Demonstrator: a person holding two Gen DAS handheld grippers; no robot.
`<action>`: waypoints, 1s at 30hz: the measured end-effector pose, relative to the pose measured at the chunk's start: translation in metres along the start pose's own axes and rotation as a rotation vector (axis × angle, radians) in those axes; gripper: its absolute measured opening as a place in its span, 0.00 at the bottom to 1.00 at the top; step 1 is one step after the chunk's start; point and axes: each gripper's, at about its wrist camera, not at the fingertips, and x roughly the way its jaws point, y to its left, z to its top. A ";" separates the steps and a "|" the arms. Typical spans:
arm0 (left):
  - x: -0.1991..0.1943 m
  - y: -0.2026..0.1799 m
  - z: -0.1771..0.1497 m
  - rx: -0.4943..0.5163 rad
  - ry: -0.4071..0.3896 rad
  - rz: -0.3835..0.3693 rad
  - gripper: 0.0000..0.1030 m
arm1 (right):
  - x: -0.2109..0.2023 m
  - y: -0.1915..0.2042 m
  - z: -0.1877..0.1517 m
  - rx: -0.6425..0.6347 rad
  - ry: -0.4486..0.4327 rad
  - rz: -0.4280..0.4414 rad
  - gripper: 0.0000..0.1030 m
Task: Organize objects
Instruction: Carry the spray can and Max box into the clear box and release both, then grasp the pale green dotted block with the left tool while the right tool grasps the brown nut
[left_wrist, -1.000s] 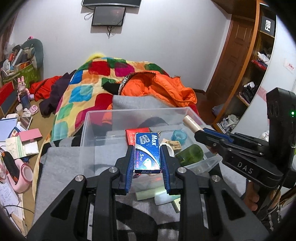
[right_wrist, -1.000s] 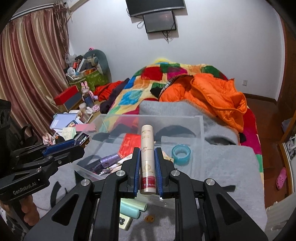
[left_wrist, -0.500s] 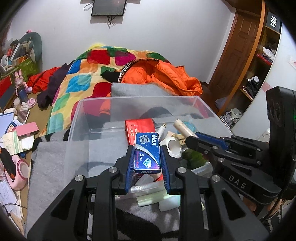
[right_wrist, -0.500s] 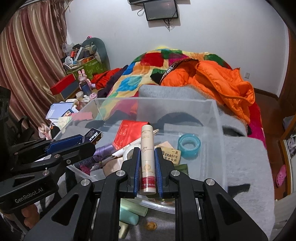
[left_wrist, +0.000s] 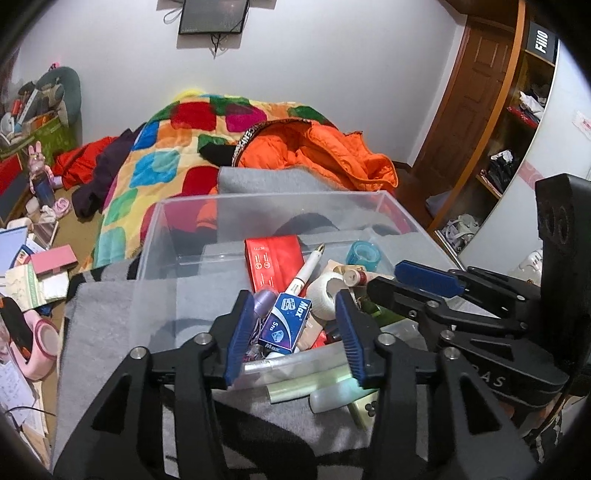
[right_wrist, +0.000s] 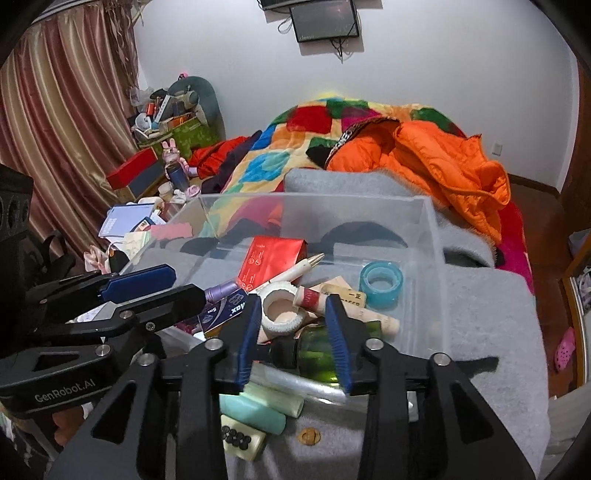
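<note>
The clear plastic bin (left_wrist: 173, 236) sits on a grey blanket (left_wrist: 103, 325) on the bed, and both grippers reach over its near wall. The left gripper (left_wrist: 293, 332) has its jaws parted and opening; the blue Max box (left_wrist: 286, 323) lies tilted between them, just beside the left pad, and no pad presses on it. It rests on the heap in the bin, with a purple-capped bottle (left_wrist: 264, 299) at its 10 o'clock and a white ribbed ring (left_wrist: 327, 291) at its 2 o'clock.

The right gripper (right_wrist: 291, 332) is also released, its jaws opening. Between them lie the white ribbed ring and a dark green bottle (right_wrist: 317, 350); neither is gripped. The cream tube with the red band (right_wrist: 343, 306) lies flat in the bin at 1 o'clock from these jaws, free of the pads.

Farther into the bin, a red packet (right_wrist: 271, 258) lies at 12 o'clock, a white pen (right_wrist: 291, 271) slants beside it, and a blue tape roll (right_wrist: 382, 284) sits at 2 o'clock. Outside the near wall, on the blanket, lie a mint tube (right_wrist: 255, 410), a pale green tube (right_wrist: 275, 398) and a cream block with black dots (right_wrist: 242, 437). A patchwork quilt (right_wrist: 295, 144) and an orange jacket (right_wrist: 443, 166) cover the bed beyond.
</note>
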 end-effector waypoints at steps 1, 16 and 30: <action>-0.003 -0.001 0.000 0.003 -0.008 0.005 0.56 | -0.003 0.000 0.000 -0.003 -0.006 -0.002 0.36; -0.040 -0.009 -0.026 0.021 -0.026 -0.005 0.77 | -0.060 0.000 -0.037 -0.050 -0.070 -0.069 0.48; -0.010 -0.038 -0.076 0.046 0.129 -0.047 0.78 | -0.053 -0.029 -0.080 0.002 0.028 -0.096 0.48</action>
